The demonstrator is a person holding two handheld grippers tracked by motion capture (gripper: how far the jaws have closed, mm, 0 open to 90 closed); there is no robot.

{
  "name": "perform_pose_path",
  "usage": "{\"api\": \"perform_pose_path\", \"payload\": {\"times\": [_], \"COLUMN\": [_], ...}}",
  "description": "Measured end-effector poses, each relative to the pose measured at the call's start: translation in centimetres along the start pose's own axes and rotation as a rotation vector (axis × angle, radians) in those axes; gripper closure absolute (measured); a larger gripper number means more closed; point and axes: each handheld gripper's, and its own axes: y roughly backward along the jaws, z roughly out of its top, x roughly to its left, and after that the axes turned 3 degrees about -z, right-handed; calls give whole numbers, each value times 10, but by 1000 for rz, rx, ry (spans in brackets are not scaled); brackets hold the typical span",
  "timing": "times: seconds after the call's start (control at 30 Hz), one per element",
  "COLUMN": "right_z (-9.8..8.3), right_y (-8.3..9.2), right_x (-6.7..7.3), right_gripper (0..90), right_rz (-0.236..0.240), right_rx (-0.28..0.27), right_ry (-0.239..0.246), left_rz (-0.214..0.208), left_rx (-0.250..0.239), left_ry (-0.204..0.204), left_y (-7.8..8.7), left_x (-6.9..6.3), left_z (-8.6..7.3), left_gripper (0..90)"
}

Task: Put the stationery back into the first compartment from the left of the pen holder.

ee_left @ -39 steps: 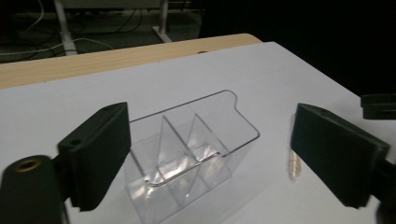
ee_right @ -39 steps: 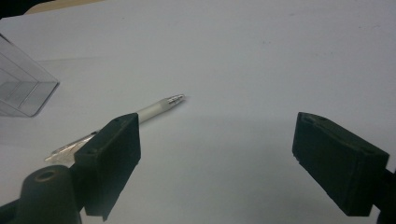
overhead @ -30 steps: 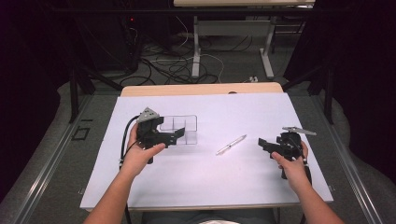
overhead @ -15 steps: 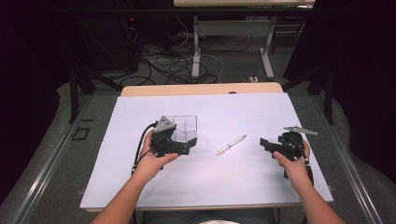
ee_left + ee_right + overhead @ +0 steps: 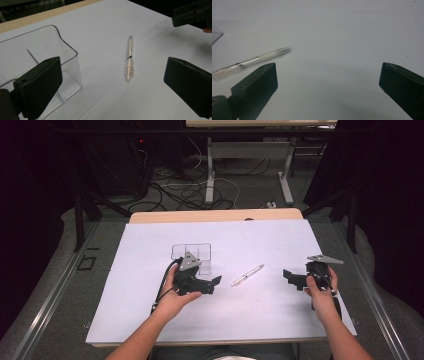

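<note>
High overview, two close pen (image 5: 129,58) views

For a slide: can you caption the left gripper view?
Open left gripper faces a clear pen lying on white paper beside a clear plastic organizer.

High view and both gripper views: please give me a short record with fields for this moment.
surface: white sheet on a table
pen: clear pen, lying flat between the two grippers, untouched
container: clear plastic organizer, looks empty, just behind the left gripper
left gripper: left gripper, open, pointed toward the pen
right gripper: right gripper, open, empty, right of the pen
</note>
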Motion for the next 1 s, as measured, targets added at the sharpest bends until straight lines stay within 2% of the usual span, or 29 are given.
{"api": "perform_pose_path", "payload": {"times": [0.1,0.17,0.33,0.43,0.53,0.57,0.73,1.0], "right_z": [0,-1,-3,-2,-2,-2,-2,-3], "right_y": [-1,-1,-1,0,1,0,0,-1], "right_x": [-2,-4,-7,-6,-6,-6,-5,-4], "right_gripper": [16,14,14,14,14,14,14,14], "right_rz": [-8,-7,-19,-20,-15,-14,-12,4], "right_rx": [2,7,13,9,7,8,12,15], "right_ry": [-2,6,7,3,0,0,10,19], "left_rz": [-16,-30,-56,-65,-72,-63,-63,-70], "left_rx": [9,24,25,49,61,72,74,90], "left_ry": [-4,8,39,62,51,37,18,-8], "left_y": [-9,-15,-35,-48,-59,-64,-84,-112], "left_x": [-6,-8,-13,-16,-21,-23,-29,-29], "left_z": [-4,-5,-3,-3,-3,-2,4,10], "left_gripper": [50,57,77,88,95,104,158,185]}}
